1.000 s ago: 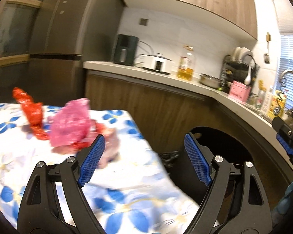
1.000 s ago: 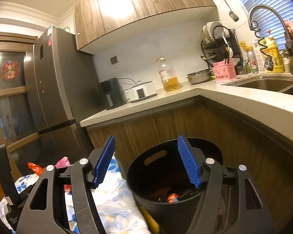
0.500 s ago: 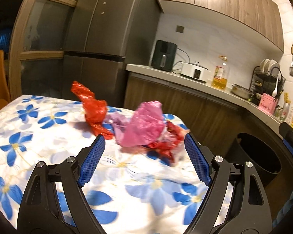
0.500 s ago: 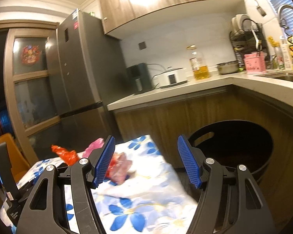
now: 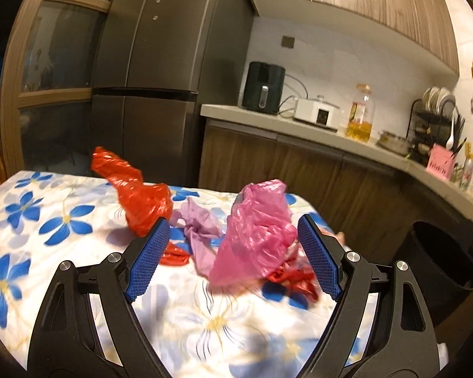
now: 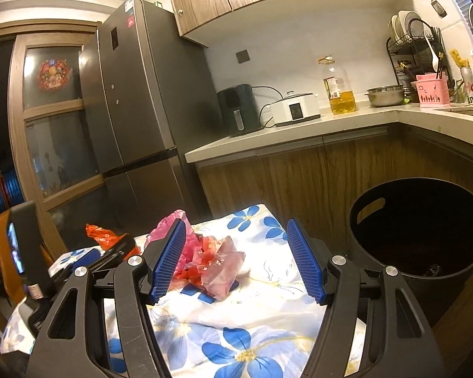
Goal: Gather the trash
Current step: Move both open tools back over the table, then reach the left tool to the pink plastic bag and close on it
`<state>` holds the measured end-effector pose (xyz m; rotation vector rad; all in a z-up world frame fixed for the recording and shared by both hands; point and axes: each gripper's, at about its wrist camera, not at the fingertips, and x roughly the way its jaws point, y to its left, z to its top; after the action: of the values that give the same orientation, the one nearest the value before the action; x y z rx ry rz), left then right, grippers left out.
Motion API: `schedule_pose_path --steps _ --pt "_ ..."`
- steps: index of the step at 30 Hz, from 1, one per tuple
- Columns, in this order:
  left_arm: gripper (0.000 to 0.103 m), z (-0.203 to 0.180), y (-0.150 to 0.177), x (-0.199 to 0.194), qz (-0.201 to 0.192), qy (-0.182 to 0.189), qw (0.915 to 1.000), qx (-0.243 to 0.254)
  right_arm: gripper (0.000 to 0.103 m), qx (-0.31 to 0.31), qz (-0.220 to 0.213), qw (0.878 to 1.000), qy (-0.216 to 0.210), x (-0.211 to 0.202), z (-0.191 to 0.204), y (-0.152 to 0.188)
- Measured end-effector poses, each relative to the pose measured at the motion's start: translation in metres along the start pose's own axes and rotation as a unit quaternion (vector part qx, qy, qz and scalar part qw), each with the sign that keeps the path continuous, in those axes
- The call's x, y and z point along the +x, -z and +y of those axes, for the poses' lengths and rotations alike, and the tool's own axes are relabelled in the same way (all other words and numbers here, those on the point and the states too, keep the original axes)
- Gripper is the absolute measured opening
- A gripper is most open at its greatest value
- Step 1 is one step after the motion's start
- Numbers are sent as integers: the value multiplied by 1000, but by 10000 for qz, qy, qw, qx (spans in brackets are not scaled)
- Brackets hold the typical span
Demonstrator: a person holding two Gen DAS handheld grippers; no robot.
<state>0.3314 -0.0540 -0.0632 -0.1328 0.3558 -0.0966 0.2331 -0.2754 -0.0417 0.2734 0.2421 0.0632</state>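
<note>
Crumpled plastic bags lie in a pile on the flower-print tablecloth (image 5: 63,220). A pink bag (image 5: 258,236) stands in the middle. A red bag (image 5: 135,195) is to its left, a lilac one (image 5: 198,230) lies between them, and red scraps (image 5: 293,277) sit to the right. My left gripper (image 5: 233,220) is open, with the pink bag showing between its blue pads, which do not touch it. My right gripper (image 6: 236,223) is open over the table, and the pile (image 6: 214,261) lies just beyond its fingers. The black trash bin (image 6: 419,236) stands on the floor to the right.
A kitchen counter (image 6: 299,129) with an air fryer, a cooker and an oil bottle runs behind the table. A tall fridge (image 5: 160,78) stands at the left and an orange chair (image 6: 0,236) at the table's far side. The left gripper's body (image 6: 110,255) shows left of my right one.
Both views have swung left from the bin to the table. The bag pile now sits centred and closer ahead of each gripper. Neither gripper's jaws have changed width.
</note>
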Motion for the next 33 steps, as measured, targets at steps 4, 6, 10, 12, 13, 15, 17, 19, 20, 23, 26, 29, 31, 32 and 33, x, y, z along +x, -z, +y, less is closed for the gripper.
schedule_pose_path --steps 4,6,10,12,13,15,17,19,20,23,26,29,31,32,33 --pt "80 -2 1 27 190 -64 9996 176 66 18 28 10000 42 14 -2 1" --pt "75 -3 3 41 352 -52 9991 239 66 42 59 10000 42 22 -2 2" --pt "59 1 5 60 698 110 9974 166 66 46 160 9999 42 39 0 4" --pt "54 3 7 65 792 237 9965 108 66 35 236 9997 37 49 2 6" --pt "50 4 8 66 811 282 9963 95 66 36 266 9996 24 53 3 7" --pt "38 4 10 68 844 376 9957 84 66 32 338 9994 17 62 5 10" --pt "25 4 12 70 920 515 9944 109 66 15 397 9992 10 68 7 14" --pt "10 3 15 71 971 590 9934 147 66 -2 459 9989 11 73 9 18" --pt "8 2 16 70 996 627 9929 160 66 -9 496 9988 14 76 10 20" --pt "2 5 19 65 937 708 9930 97 66 -22 591 9982 31 83 12 25" --pt "2 8 20 50 739 755 9944 10 66 -11 705 9975 22 91 12 28" --pt "1 13 18 33 553 730 9957 -112 66 11 795 9968 -3 99 12 30" --pt "1 18 17 20 418 731 9962 -210 66 9 848 9964 1 105 12 31" --pt "1 21 15 11 308 713 9967 -243 66 15 875 9962 -12 107 13 31" --pt "1 23 14 3 205 693 9970 -285 66 11 905 9959 -19 111 14 31"
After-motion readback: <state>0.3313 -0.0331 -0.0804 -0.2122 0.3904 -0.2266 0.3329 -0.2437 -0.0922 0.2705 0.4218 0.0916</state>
